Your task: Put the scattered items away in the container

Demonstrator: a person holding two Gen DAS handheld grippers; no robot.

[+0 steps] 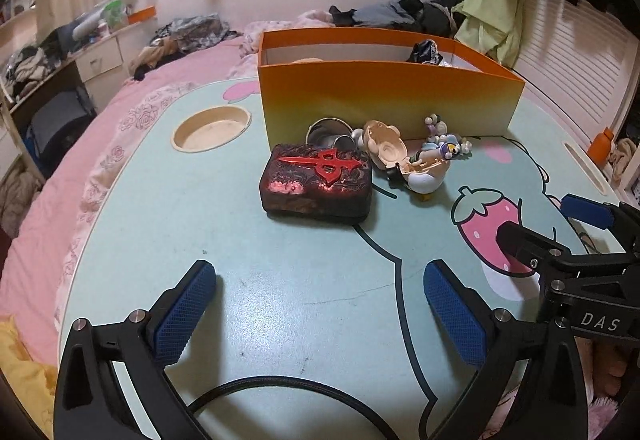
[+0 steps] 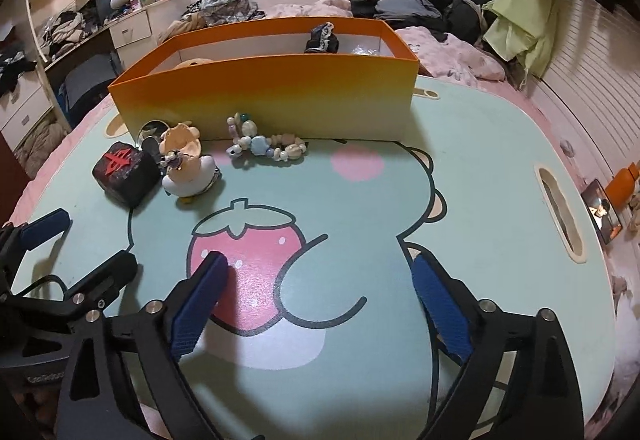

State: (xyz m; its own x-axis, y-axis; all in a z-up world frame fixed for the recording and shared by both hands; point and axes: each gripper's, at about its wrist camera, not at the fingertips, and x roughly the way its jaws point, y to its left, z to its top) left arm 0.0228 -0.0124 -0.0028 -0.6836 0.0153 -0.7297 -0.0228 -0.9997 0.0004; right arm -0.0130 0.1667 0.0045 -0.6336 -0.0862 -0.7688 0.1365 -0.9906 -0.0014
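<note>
The orange box point(image 1: 384, 99) wall hides most of its contents point(image 1: 427, 51).

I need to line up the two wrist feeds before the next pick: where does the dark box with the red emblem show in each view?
Left wrist view: the dark box with the red emblem lies centre frame, on the table, in front of the orange container's left end.
Right wrist view: the same box sits at far left, left of the white duck figure.
Shared landmark: the orange container stands behind the box in both.
</note>
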